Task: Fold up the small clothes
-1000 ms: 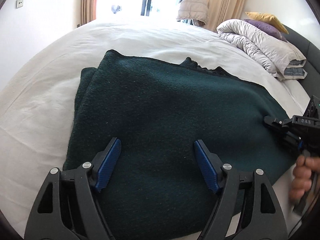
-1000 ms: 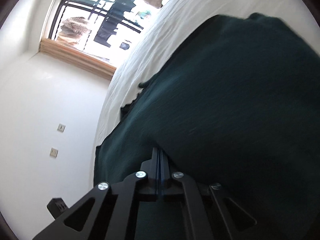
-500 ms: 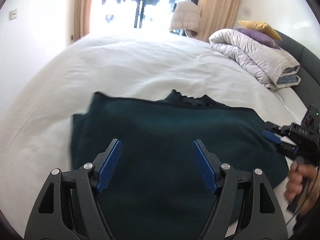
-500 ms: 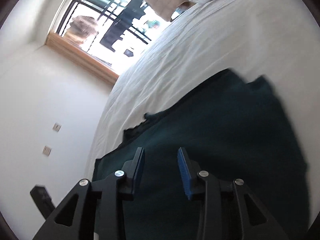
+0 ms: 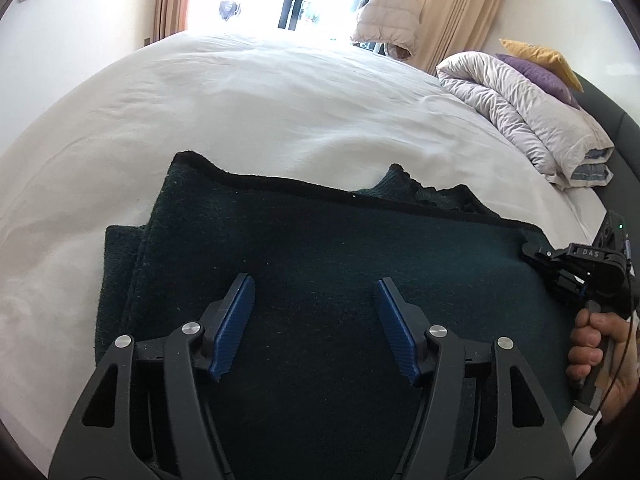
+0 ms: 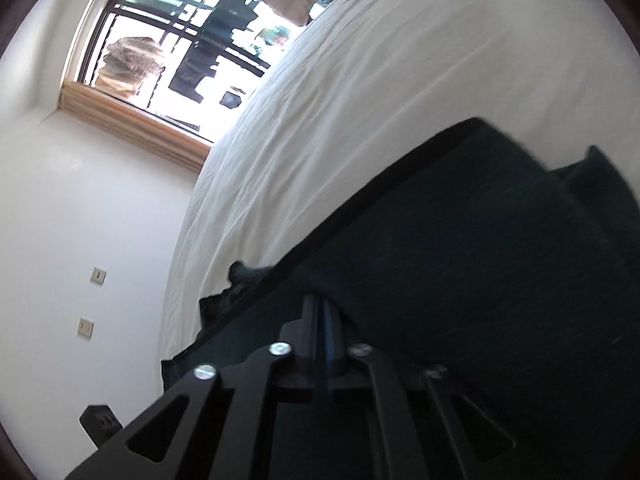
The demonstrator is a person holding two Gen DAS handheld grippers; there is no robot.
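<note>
A dark green knitted garment lies folded on the white bed. My left gripper is open and empty, its blue pads just above the garment's near middle. My right gripper shows at the garment's right edge, held by a hand. In the right wrist view my right gripper is shut with its jaws together at the garment, and a fold of cloth covers the fingertips.
A rolled pale duvet with purple and yellow pillows lies at the bed's far right. A beige jacket hangs by the bright window and curtains. White wall with sockets stands to the left.
My right gripper was shut a second ago, open half a second ago, and is shut again at the garment's edge. The garment's far edge has shifted.
</note>
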